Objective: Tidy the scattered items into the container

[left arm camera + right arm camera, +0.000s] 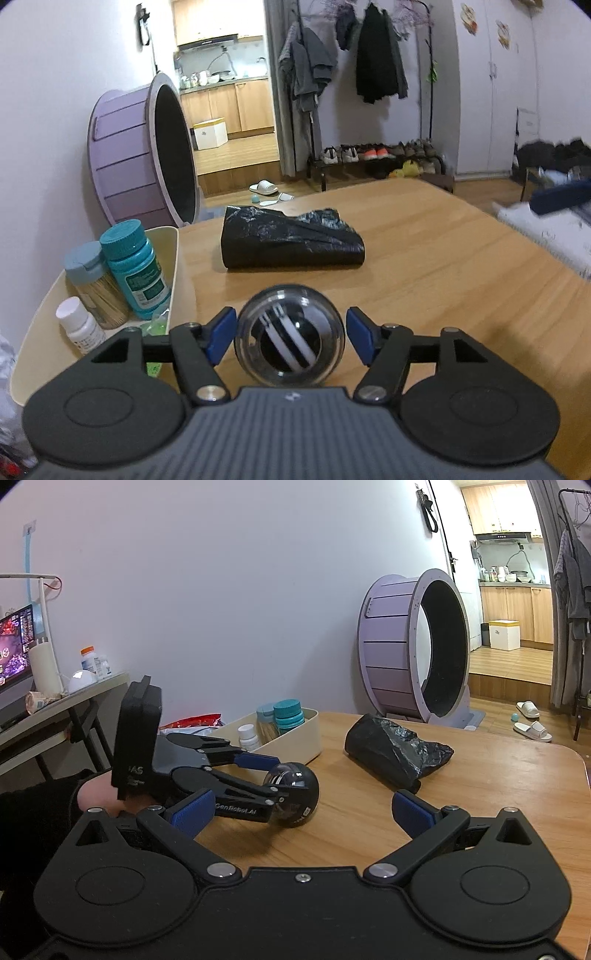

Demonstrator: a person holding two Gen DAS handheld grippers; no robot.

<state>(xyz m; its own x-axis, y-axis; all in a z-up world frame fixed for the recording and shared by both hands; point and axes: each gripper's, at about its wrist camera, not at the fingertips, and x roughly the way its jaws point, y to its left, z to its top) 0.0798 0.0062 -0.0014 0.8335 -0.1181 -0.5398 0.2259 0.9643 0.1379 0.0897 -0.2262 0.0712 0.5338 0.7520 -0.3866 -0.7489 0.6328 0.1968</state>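
A clear and black gyro ball [290, 335] [293, 794] rests on the wooden table [443, 277] between the blue pads of my left gripper [291, 339] [271, 775]. The jaws are open around it, with small gaps on both sides. A cream container [175, 266] [295, 742] stands just left of it and holds a teal bottle [135, 269], a toothpick jar [94, 284] and a small white bottle [79, 326]. A black plastic bag [291, 240] [395, 753] lies on the table beyond. My right gripper [303, 818] is open and empty, above the table near the ball.
A purple cat wheel [140, 158] [413, 642] stands on the floor behind the table. A side desk [55, 705] with a monitor and bottles is at the left. A red snack packet [195, 722] lies behind the container. The table's right edge [583, 775] is near.
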